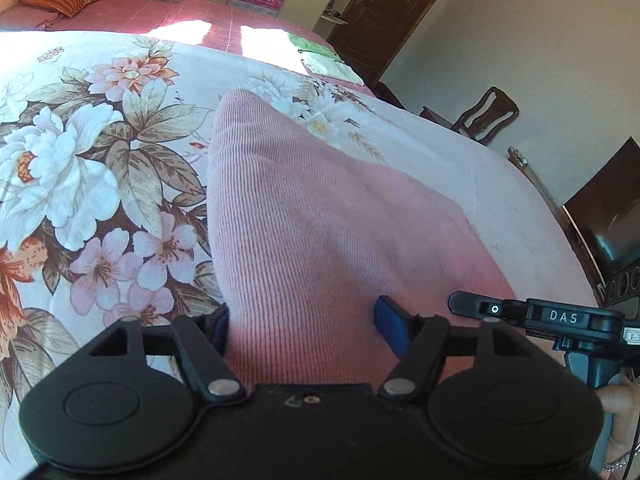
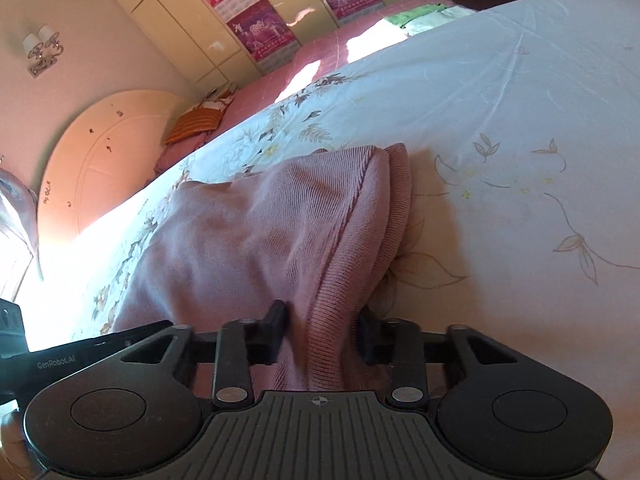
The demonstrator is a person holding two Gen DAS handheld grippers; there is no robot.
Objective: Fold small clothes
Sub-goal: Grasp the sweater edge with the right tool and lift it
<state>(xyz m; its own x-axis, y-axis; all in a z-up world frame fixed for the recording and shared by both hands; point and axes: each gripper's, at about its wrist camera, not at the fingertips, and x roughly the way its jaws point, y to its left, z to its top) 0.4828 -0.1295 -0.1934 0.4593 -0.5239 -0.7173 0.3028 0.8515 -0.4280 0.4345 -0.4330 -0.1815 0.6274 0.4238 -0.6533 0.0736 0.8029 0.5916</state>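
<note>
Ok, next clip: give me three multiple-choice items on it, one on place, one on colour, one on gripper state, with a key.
1. Where does the knit garment lie?
A. on the floral bedsheet
B. on the wooden chair
C. on the floor

2. What colour is the garment?
A. green
B. pink
C. white

3. What is the right gripper doing?
A. hanging open above the sheet
B. shut on nothing
C. shut on the garment's edge

Key: 1 A, the sheet surrounds it; 2 B, pink ribbed knit; 3 C, fabric bunches between its jaws.
</note>
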